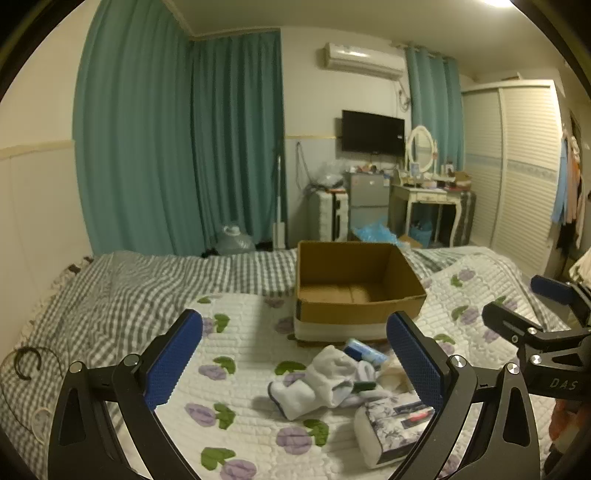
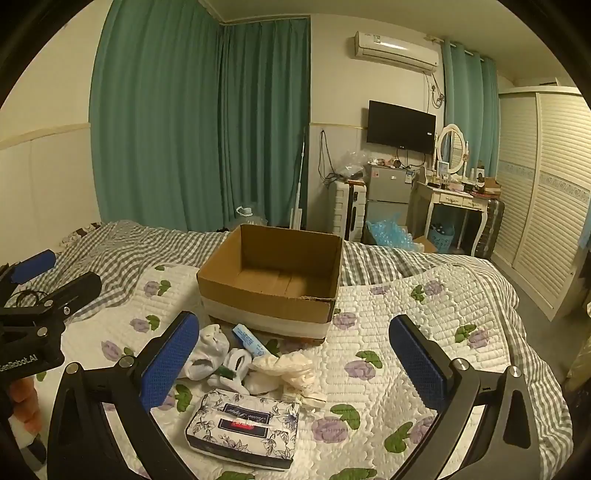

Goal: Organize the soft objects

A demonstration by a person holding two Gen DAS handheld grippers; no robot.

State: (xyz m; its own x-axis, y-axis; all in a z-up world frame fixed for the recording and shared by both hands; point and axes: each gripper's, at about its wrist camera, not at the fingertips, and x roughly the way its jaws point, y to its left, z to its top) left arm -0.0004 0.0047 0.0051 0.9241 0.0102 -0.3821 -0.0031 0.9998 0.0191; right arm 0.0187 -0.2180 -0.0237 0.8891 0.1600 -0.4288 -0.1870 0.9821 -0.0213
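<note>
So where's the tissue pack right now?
The tissue pack lies on the floral quilt, nearest the cameras, just in front of the white socks and short of the cardboard box.

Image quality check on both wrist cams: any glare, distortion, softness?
Left wrist: heavy fisheye bending, black vignette at the corners, ceiling light blown out at the top edge, dim yellowish cast; cardboard box slightly soft. Right wrist: same barrel distortion and vignette, no blown light in view; tissue pack print is fairly sharp, its text barely legible.
</note>
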